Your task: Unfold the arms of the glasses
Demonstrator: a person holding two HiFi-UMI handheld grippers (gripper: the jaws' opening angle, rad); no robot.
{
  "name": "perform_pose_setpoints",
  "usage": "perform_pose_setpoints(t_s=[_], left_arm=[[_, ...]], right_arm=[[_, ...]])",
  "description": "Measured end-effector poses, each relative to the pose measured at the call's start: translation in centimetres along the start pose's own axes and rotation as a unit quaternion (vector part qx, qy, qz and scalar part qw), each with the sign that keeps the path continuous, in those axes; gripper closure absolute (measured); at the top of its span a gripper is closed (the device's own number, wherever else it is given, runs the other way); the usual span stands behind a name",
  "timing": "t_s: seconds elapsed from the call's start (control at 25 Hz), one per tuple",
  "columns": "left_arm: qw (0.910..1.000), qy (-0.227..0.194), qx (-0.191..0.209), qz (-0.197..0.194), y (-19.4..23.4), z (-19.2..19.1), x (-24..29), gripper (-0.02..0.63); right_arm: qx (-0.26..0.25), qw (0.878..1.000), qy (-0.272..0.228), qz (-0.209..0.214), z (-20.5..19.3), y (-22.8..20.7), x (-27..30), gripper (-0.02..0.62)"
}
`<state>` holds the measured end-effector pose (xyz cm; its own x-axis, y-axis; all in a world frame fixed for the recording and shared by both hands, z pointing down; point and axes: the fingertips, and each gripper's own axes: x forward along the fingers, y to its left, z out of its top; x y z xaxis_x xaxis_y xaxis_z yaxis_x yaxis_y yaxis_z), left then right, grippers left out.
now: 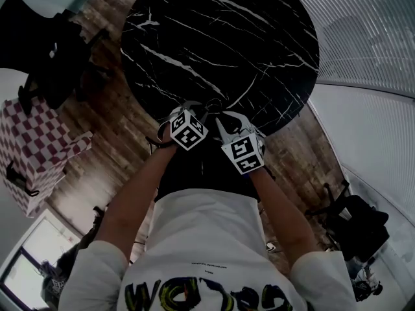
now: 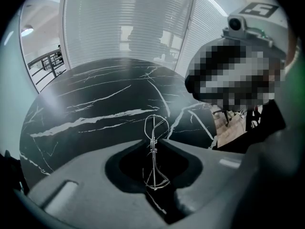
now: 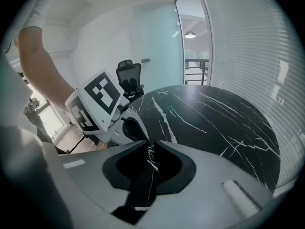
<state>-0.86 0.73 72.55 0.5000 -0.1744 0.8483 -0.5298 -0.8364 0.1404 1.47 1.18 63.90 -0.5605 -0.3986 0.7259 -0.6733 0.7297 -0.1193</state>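
Thin wire-framed glasses [image 2: 155, 128] hang just over the near edge of the round black marble table [image 1: 220, 37]. In the left gripper view they are edge on, one lens loop above the jaw tips and one [image 2: 156, 178] below. My left gripper [image 2: 153, 144] is shut on the frame between the two loops. Just right of it, my right gripper [image 3: 151, 147] is shut on a thin wire part of the glasses [image 3: 149, 157], which looks like an arm. In the head view the left gripper [image 1: 194, 105] and right gripper [image 1: 224, 116] stand close together, the wire [image 1: 211, 103] faint between them.
A red-and-white chequered box [image 1: 35, 148] stands on the wooden floor at the left. Black office chairs are at the left [image 3: 129, 75] and at the lower right [image 1: 356, 222]. A glass wall with blinds [image 1: 369, 31] curves behind the table. The person's body [image 1: 207, 238] is at the table's near edge.
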Motion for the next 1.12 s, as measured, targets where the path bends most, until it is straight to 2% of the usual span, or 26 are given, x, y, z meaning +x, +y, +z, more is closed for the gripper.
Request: perform_pose_setpoints(t_s=[0.28, 0.4, 0.68, 1.12], left_arm=[[1.0, -0.002, 0.002, -0.004, -0.2, 0.5, 0.2, 0.555], [1.0, -0.001, 0.002, -0.006, -0.2, 0.6, 0.2, 0.587], [0.9999, -0.006, -0.004, -0.014, -0.5, 1.0, 0.2, 0.595], [0.997, -0.053, -0.05, -0.024, -0.5, 3.0, -1.6, 0.598]], right_arm=[[0.003, 1.0, 0.0, 0.002, -0.1, -0.3, -0.1, 0.551], [0.005, 1.0, -0.001, 0.002, -0.2, -0.4, -0.1, 0.551], [0.007, 1.0, 0.002, 0.003, -0.5, -0.8, -0.3, 0.551], [0.019, 1.0, -0.009, -0.003, -0.3, -1.4, -0.7, 0.551]])
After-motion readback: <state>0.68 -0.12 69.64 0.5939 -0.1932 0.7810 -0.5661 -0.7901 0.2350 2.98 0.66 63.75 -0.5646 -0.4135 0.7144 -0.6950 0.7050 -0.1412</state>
